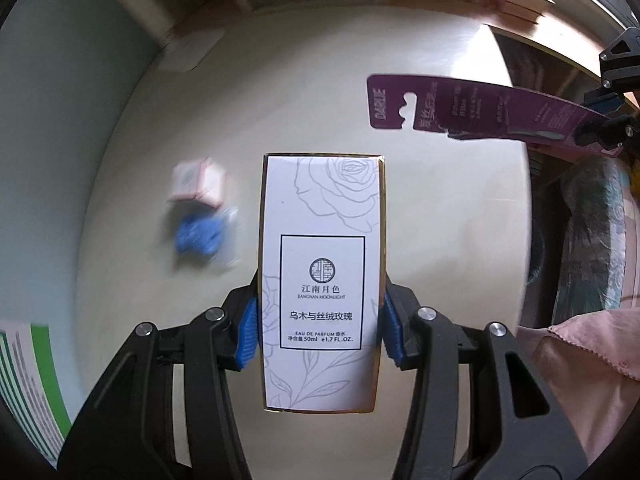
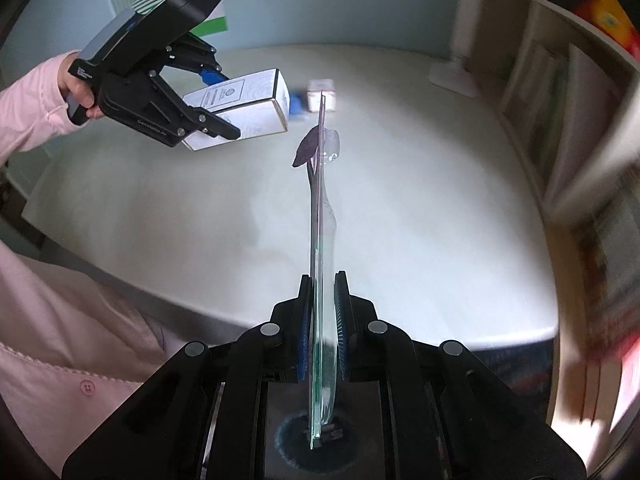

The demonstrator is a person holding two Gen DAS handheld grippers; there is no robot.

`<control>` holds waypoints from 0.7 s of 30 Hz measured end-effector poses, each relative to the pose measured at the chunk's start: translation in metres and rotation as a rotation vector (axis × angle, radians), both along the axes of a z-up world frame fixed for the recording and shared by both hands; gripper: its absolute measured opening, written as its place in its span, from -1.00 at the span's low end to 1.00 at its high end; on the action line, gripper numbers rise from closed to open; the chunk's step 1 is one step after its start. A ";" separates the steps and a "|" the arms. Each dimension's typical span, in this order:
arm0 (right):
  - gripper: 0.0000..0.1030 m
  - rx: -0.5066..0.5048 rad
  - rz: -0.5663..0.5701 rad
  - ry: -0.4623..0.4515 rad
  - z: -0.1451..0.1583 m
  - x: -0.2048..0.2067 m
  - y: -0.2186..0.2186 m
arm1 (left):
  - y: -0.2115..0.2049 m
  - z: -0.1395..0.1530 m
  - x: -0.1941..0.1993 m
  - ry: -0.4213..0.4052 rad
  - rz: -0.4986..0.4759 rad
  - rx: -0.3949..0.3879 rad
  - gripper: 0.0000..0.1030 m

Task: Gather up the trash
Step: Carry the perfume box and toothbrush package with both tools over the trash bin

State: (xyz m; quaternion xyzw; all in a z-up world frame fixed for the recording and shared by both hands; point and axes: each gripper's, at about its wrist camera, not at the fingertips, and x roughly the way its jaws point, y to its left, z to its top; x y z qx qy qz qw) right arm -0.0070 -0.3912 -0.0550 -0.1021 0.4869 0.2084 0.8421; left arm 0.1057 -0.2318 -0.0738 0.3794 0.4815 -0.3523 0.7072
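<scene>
- Perfume box, white with a rose drawing, reads "JIANGNAN MOONLIGHT" and "EAU DE PARFUM 50ml"; left gripper fingers clamp its sides, holding it above the worktop.
- Purple blister card, marked "DARLIE", sits pinched edge-on in the right gripper fingers.
- Small pink-and-white box and blue wrapper lie on the pale worktop.
- Bookshelf stands beside.

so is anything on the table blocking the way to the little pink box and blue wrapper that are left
Nothing visible stands around the small pink box or blue wrapper. But both grippers are full: the left gripper holds the perfume box, the right gripper the purple blister pack.
</scene>
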 end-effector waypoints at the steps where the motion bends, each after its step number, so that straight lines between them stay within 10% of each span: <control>1: -0.76 -0.002 -0.017 -0.002 0.001 -0.008 -0.006 | -0.004 0.002 -0.005 0.001 -0.017 -0.002 -0.10; 21: -0.76 0.037 -0.457 0.024 -0.018 -0.205 -0.105 | -0.148 -0.014 -0.164 0.059 -0.429 0.022 -0.10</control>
